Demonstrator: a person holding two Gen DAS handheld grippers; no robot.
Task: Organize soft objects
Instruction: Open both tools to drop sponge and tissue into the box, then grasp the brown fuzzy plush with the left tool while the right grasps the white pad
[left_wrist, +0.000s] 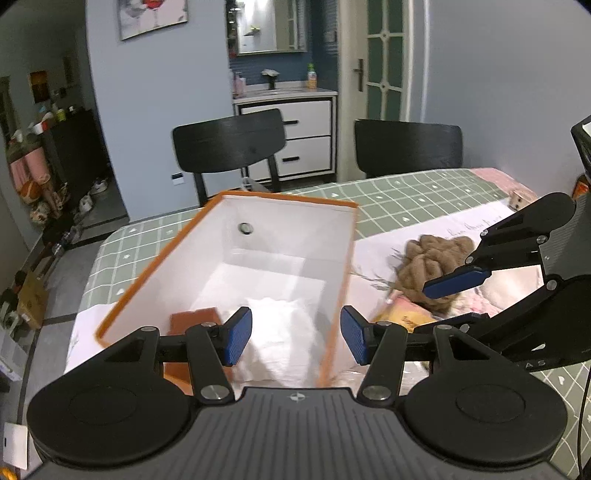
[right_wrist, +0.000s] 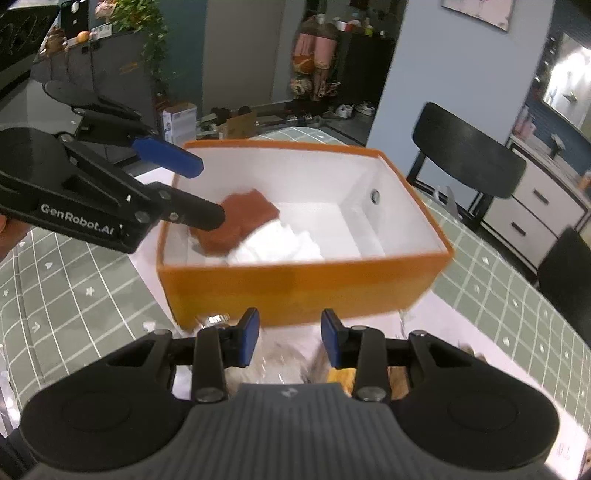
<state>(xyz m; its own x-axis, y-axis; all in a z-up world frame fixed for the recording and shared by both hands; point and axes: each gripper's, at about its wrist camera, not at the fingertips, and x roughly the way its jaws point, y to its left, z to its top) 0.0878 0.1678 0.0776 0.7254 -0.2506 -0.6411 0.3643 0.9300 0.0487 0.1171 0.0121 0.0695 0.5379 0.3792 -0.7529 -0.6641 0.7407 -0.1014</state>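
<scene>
An orange box (left_wrist: 288, 199) with white inside stands on the table, also in the right wrist view (right_wrist: 295, 284). In it lie a white folded cloth (left_wrist: 284, 321) (right_wrist: 277, 247) and a rust-coloured cloth (left_wrist: 194, 319) (right_wrist: 247, 214). My left gripper (left_wrist: 297, 338) (right_wrist: 207, 192) hangs open over the box's near end, nothing between its pads. A brown fluffy thing (left_wrist: 432, 254) lies right of the box, beside a yellow packet (left_wrist: 402, 317). My right gripper (left_wrist: 443, 301) (right_wrist: 290, 339) hovers over them, open, just outside the box's long wall; crinkled clear wrap shows blurred beneath it.
A green checked tablecloth (left_wrist: 406, 192) covers the table, with a white printed sheet (left_wrist: 461, 225) on it. Two black chairs (left_wrist: 229, 140) (left_wrist: 408, 147) stand at the far edge. A small wooden block (left_wrist: 517, 199) sits far right. A white drawer cabinet (left_wrist: 306, 136) is behind.
</scene>
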